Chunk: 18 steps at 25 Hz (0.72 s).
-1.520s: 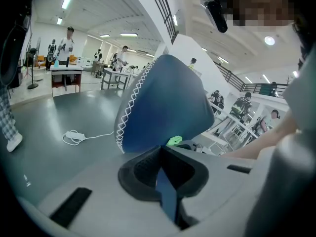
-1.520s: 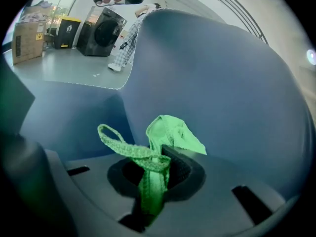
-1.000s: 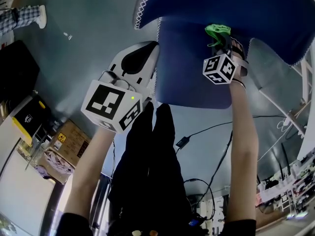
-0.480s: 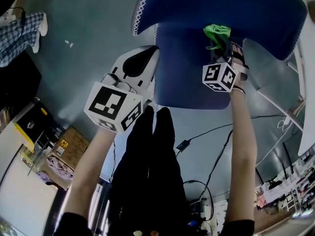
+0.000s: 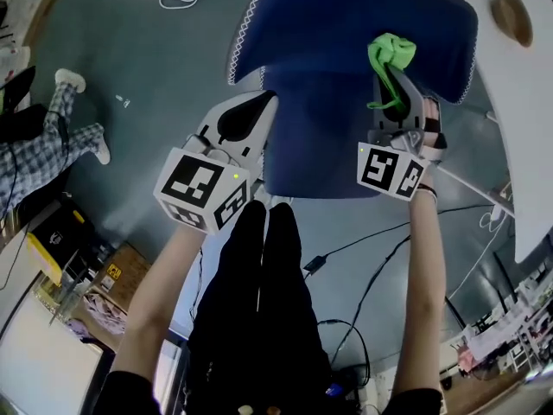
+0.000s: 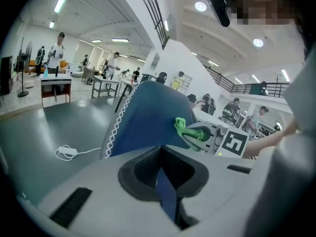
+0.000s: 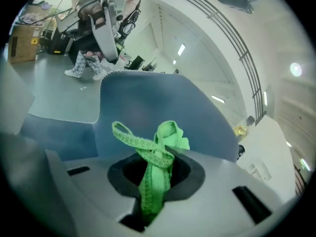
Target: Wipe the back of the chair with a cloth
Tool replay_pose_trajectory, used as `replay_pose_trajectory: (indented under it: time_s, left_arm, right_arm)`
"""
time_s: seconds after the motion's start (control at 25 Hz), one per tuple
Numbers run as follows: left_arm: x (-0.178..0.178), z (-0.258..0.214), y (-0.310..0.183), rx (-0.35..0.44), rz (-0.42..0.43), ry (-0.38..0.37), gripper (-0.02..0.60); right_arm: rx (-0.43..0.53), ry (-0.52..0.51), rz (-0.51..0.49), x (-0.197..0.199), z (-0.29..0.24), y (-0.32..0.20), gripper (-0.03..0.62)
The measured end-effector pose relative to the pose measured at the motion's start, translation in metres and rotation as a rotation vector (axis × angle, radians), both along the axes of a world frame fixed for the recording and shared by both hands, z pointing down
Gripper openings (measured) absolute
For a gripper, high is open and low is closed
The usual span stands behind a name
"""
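The blue chair (image 5: 346, 24) stands right in front of the person, its padded back edged with white zigzag stitching (image 5: 246, 20), and a white table (image 5: 518, 102) sits just beyond it on the right.

The left gripper (image 5: 266, 102) is at the chair's left edge. Its own view shows the jaws pressed together on a thin blue strip of the chair's upholstery (image 6: 165, 191), so it is pinching the chair itself.

The right gripper (image 5: 390, 80) is up against the middle of the chair back, jaws clamped on a bright green cloth (image 5: 390, 54). The cloth bunches out past the jaw tips as a small wad with a loose hem loop (image 7: 129, 137) sticking out. I cannot tell whether the wad is touching the fabric or sitting just off it.

The cloth looks light, soft and limp. It will fold and drag rather than stay flat, and held by such a narrow bunch it probably offers only a small wiping face. I think the loop could snag on the stitching. A hold across a broader fold would likely spread it better.

The chair back looks cushioned and slightly yielding, so firm pressure should be safe. The chair may shift under it, which makes the left pinch on the edge a sensible brace.
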State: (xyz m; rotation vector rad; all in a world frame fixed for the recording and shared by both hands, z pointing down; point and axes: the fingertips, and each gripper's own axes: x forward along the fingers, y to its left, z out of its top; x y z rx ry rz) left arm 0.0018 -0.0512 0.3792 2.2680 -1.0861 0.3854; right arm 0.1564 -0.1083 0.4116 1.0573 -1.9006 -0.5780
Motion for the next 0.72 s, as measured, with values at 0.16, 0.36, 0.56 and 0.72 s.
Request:
replay_pose_trajectory:
  time_s: [0.16, 0.36, 0.56, 0.72]
  left_arm:
    - [0.005, -0.018, -0.001, 0.041, 0.037, -0.037, 0.003]
    - [0.008, -0.029, -0.006, 0.061, 0.045, -0.048, 0.003]
    - [0.01, -0.036, -0.004, 0.064, 0.048, -0.056, 0.003]
    - [0.01, -0.037, 0.001, 0.061, 0.044, -0.064, 0.003]
  right_arm:
    - [0.06, 0.025, -0.011, 0.008, -0.042, -0.001, 0.055]
    - [0.176, 0.052, 0.066, 0.043, -0.094, -0.022, 0.054]
    - [0.293, 0.062, 0.157, 0.079, -0.156, -0.046, 0.055]
    - [0.336, 0.098, 0.233, 0.111, -0.183, -0.066, 0.055]
